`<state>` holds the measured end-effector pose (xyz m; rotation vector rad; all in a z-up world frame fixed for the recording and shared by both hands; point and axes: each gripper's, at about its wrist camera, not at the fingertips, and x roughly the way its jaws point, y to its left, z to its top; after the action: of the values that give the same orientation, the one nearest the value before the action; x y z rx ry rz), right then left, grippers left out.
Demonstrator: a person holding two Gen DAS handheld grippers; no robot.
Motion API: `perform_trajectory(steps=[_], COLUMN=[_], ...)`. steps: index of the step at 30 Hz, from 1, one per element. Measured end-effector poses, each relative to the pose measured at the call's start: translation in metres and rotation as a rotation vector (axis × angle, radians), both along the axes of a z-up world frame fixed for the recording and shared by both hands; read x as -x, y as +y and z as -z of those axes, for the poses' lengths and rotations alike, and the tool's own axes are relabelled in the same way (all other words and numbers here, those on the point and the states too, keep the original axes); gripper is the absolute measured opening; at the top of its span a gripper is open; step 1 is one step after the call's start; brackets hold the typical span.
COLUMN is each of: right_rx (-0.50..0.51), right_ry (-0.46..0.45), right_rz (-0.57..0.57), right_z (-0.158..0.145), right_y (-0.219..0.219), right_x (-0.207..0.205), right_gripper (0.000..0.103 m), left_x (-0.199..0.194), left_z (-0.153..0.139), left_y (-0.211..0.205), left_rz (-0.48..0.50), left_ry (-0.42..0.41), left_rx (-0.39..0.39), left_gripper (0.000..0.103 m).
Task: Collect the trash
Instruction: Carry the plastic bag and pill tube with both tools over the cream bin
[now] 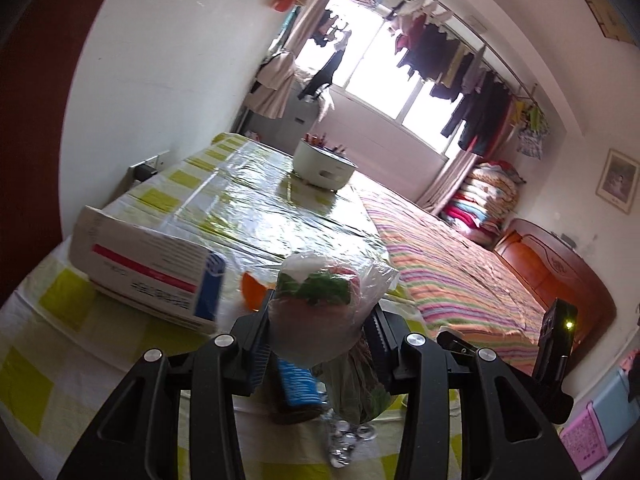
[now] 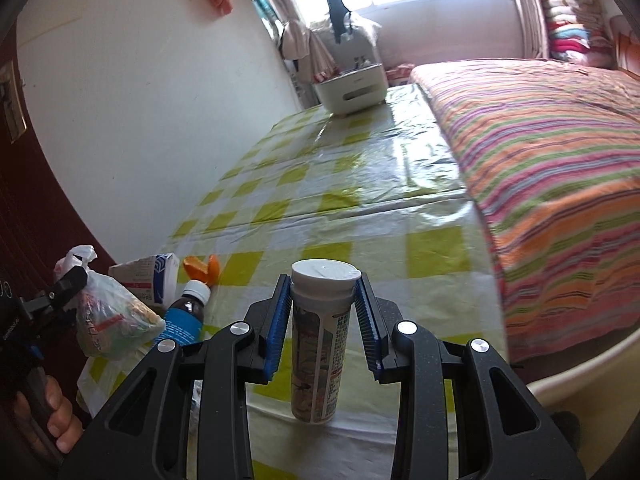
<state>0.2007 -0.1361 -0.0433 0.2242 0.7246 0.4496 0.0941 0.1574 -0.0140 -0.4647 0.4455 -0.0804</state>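
My left gripper [image 1: 320, 316] is shut on a clear plastic bag of trash [image 1: 320, 304] and holds it above the checked table. In the right wrist view the same bag [image 2: 116, 320] hangs at the far left from the left gripper [image 2: 70, 284]. My right gripper [image 2: 323, 288] is shut on the white cap of a tall tube-shaped bottle [image 2: 318, 340], upright over the table's front edge. A brown bottle with a blue label [image 2: 184, 316] lies on the table; it also shows below the bag [image 1: 298, 388]. An orange peel [image 2: 202, 266] lies beside it.
A white cardboard box [image 1: 148, 268] lies on the yellow-checked tablecloth [image 2: 320, 184]. A white round container [image 1: 324, 166] stands at the table's far end. A striped bed [image 2: 560, 160] borders the table on the right. Small shiny pieces [image 1: 348, 440] lie below the bag.
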Motion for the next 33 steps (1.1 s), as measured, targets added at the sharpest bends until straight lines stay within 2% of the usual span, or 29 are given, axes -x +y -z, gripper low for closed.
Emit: perform_trajectory(steps=[9, 18, 22, 33], right_rx=[-0.015, -0.04, -0.044, -0.057], right_ry=[-0.046, -0.088, -0.109, -0.12], right_rz=[0.069, 0.15, 0.203, 0.324], right_z=[-0.01, -0.019, -0.022, -0.013], right_y=[-0.042, -0.089, -0.115, -0.173], right_x=[0.017, 0.035, 0.044, 0.06], right_gripper=[0.031, 0.031, 0.031, 0.031], left_x=[-0.01, -0.013, -0.017, -0.017], left_z=[0.001, 0.002, 0.005, 0.008], left_y=[-0.036, -0.082, -0.098, -0.16], left_rz=[0.092, 0.183, 0.219, 0.35], left_ry=[0.008, -0.003, 0.009, 0.023], left_rx=[-0.013, -0.073, -0.073, -0.109], left_gripper=[0.041, 0.041, 0.041, 0.041])
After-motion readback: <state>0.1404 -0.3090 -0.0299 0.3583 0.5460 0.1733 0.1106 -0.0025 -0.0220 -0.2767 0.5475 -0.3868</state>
